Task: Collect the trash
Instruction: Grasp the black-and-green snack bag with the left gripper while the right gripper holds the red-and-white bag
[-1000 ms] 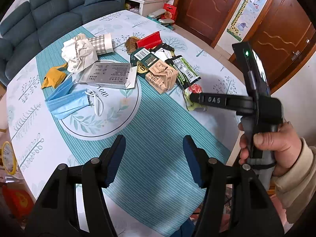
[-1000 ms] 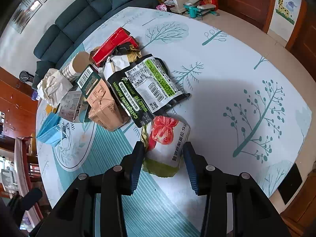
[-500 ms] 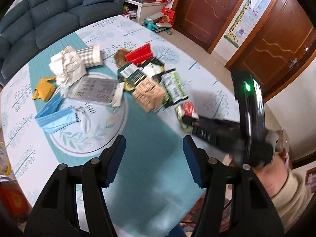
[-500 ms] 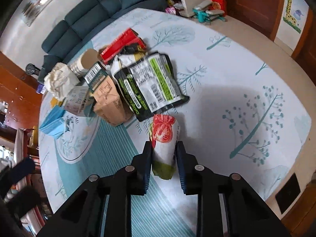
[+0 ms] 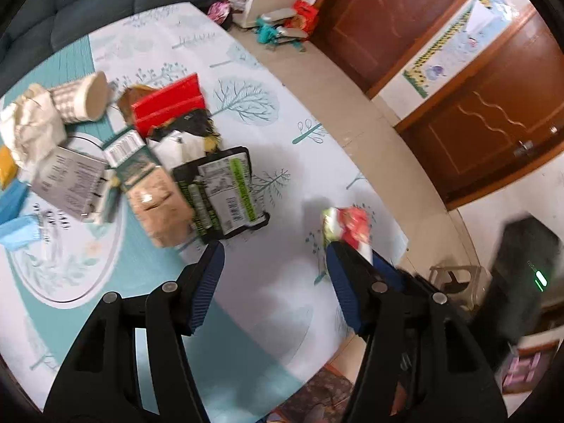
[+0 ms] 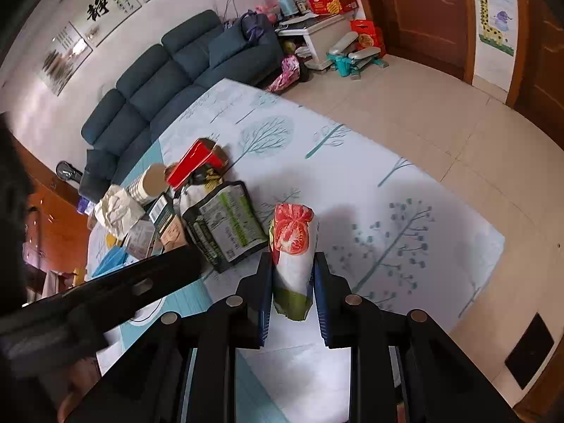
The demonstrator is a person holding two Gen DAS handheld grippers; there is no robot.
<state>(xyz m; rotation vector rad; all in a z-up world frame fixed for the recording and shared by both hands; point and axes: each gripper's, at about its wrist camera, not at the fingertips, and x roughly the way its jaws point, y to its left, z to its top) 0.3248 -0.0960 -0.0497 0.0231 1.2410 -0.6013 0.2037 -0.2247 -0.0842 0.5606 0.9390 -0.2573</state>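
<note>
My right gripper [image 6: 292, 275] is shut on a tomato-print packet [image 6: 294, 243] and holds it lifted above the table's right part. The same packet [image 5: 347, 224] shows in the left wrist view, just past my right finger. My left gripper [image 5: 275, 275] is open and empty above the tablecloth [image 5: 282, 299]. A pile of trash lies on the table: a black-and-green bag [image 5: 222, 194], a brown paper bag [image 5: 158, 208], a red box [image 5: 169, 102], a paper cup [image 5: 84, 98], crumpled paper [image 5: 28, 127] and a blue face mask [image 5: 14, 218].
The table edge [image 5: 398, 225] runs close on the right, with tiled floor beyond. A dark blue sofa [image 6: 169, 81] stands behind the table. Wooden doors [image 5: 493, 116] are at the right. The left gripper's arm [image 6: 105, 292] crosses the right wrist view's lower left.
My right gripper closed on the tomato-print packet and lifted it off the table. My left gripper swung to the right, toward the table edge, still open.
</note>
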